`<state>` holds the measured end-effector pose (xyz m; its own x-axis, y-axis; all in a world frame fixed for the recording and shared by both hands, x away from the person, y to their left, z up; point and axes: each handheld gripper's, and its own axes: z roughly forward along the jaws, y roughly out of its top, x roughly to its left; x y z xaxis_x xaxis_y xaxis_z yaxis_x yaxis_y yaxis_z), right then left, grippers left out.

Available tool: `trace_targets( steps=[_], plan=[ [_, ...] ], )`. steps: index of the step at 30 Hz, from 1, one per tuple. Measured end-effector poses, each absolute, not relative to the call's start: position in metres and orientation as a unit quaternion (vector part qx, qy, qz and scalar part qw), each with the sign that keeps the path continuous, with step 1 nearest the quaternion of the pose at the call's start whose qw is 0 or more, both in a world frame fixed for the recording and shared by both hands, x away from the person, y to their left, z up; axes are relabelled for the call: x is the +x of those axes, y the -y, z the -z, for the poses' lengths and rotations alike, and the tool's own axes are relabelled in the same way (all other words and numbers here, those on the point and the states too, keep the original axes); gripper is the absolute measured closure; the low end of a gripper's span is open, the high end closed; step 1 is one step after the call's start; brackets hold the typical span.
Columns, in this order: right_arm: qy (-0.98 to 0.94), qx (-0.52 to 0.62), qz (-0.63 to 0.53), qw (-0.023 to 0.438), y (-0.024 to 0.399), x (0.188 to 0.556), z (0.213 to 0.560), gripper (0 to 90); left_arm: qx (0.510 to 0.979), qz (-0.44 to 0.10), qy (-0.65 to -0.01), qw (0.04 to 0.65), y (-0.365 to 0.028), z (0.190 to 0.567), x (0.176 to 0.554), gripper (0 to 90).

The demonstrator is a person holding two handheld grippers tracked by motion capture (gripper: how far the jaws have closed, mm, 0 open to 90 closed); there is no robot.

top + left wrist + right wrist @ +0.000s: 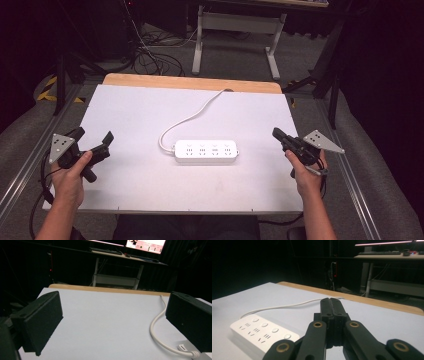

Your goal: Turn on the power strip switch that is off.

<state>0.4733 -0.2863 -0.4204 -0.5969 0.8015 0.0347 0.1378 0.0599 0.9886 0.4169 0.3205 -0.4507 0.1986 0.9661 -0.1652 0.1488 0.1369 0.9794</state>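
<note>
**Flanking a white power strip, one gripper spread and one pressed shut**

Lying flat near the middle of the white table top [125,190], the power strip [206,151] sits lengthwise across the high view, its row of sockets facing up. Its white cord [187,120] leaves the strip's left end, loops toward the far side and runs off over the wooden far edge [150,80] of the table.

The left gripper [95,137] is held above the table's left side, well apart from the strip, with the person's left hand [70,175] wrapped around its handle. Its jaws stand wide apart with nothing between them; in the left gripper view the two black pads [40,320] frame bare table surface, and the cord [156,332] curves past the right-hand pad toward the strip's end at the lower right corner.

The right gripper [276,133] is held at the table's right side, also clear of the strip, gripped by the right hand [305,172]. Its jaws are pressed together, pad against pad, and hold nothing. In the right gripper view the joined fingertips [332,307] point over the table toward its far wooden edge, while the power strip [262,333] lies to the lower left, near the gripper but not touching it.

A grey three-cornered plate [61,145] tops each gripper. Beyond the table stands a white-legged desk [235,25].
</note>
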Motion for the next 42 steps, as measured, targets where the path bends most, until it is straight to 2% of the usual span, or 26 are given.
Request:
trace_targets(
  steps=[13, 42],
  plan=[
    [-0.7, 0.325, -0.591, 0.235, 0.271, 0.482, 0.408, 90.0, 0.543, -0.371, -0.513, 0.552, -0.321, 0.451, 0.417, 1.6],
    [-0.76, 0.287, -0.554, 0.183, 0.212, 0.508, 0.414, 90.0, 0.548, -0.372, -0.509, 0.55, -0.32, 0.451, 0.417, 1.7]
  ],
)
